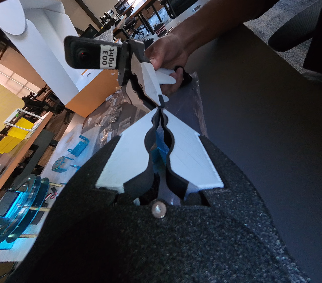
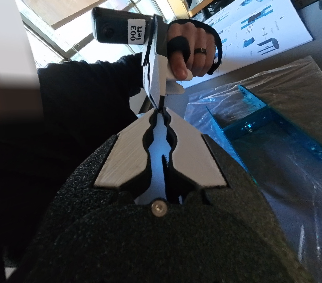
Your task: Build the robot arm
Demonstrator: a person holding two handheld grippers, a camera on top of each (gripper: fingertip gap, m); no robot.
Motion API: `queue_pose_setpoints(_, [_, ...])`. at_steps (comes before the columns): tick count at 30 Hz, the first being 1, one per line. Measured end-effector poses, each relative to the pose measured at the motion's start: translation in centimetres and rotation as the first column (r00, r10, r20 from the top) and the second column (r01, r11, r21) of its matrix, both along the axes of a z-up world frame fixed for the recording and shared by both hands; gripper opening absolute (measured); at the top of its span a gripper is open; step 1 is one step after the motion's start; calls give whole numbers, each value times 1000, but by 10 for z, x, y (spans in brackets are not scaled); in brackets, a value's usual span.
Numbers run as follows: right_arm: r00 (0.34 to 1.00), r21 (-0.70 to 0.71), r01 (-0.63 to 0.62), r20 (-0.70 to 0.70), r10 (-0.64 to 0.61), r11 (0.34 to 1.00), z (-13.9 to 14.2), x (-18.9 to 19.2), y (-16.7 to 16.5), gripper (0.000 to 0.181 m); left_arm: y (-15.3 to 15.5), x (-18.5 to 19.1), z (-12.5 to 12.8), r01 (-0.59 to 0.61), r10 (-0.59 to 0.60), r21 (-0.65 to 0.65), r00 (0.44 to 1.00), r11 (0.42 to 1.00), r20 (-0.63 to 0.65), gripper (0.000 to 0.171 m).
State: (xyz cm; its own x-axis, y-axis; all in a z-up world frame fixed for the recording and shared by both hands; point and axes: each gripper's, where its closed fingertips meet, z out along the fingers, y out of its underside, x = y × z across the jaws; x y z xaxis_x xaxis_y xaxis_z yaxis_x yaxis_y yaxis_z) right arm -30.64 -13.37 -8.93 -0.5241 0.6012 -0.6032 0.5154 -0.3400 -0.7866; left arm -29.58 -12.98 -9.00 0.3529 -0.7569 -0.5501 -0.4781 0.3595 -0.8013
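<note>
A clear plastic bag holding a blue metal bracket lies on the dark table. My left gripper is shut, its tips pinching the bag's edge, and blue metal shows between its fingers. My right gripper is shut on the same edge of the bag. The two grippers meet tip to tip: the right gripper shows in the left wrist view, and the left gripper shows in the right wrist view. A hand holds each gripper.
An open white box stands on an orange box at the left. A white foam tray holds blue brackets, with several small hardware bags beyond it. A blue acrylic disc assembly is near left. A printed instruction sheet lies behind the bag. My left and right fingertips are right by each other. The blue acrylic disc assembly is about equally far from each gripper, around 35 cm.
</note>
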Motion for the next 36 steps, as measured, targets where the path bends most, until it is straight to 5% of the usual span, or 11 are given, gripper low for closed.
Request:
queue_pose_setpoints(17, [999, -70, 40, -34, -43, 997, 9, -1, 15, 3, 5, -7, 14, -47, 48, -12, 995, 999, 88, 3])
queue_pose_setpoints(23, [984, -201, 82, -137, -111, 976, 39, 3, 32, 3, 18, -12, 19, -112, 127, -94, 978, 989, 163, 9])
queue_pose_setpoints(25, [964, -222, 124, -205, -171, 967, 51, -2, 35, 3, 26, -11, 24, -151, 189, -163, 950, 975, 247, 9])
queue_pose_setpoints(30, [939, -246, 146, -271, -212, 958, 62, -12, 29, 3, 25, -3, 41, -17, 203, -364, 853, 931, 481, 11])
queue_pose_setpoints(36, [924, -198, 188, -296, -242, 962, 59, -17, 29, 3, 23, -8, 51, 80, 204, -427, 790, 901, 579, 11])
